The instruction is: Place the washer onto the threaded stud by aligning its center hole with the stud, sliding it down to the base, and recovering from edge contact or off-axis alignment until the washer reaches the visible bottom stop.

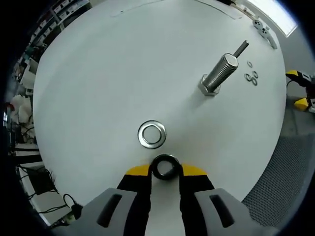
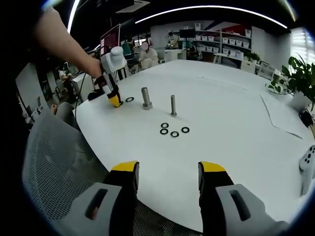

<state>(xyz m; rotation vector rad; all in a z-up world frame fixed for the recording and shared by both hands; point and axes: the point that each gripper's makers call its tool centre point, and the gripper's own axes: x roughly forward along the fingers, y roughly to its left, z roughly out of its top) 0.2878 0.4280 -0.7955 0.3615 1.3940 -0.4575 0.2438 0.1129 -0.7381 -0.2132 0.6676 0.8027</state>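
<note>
White bench, silver hardware, yellow-tipped claws

The bench (image 1: 98, 88) is plain white with no pattern. The washer (image 1: 151, 134) lying on it is shiny silver, and the washer (image 1: 165, 167) between the left claw's (image 1: 165, 171) tips looks dark, almost black. Both that claw and the right claw (image 2: 168, 169) have yellow tips on black jaws, with grey housings behind. The thick threaded stud (image 1: 220, 73) is ribbed metallic grey; the thin stud (image 2: 173, 105) is grey too. The small washers (image 2: 174, 130) appear as dark rings. The chair (image 2: 59, 172) is grey mesh. The plant (image 2: 301, 73) is green.

Silver washer (image 1: 151, 133) lies flat, well apart from upright stud (image 1: 219, 73).
</note>
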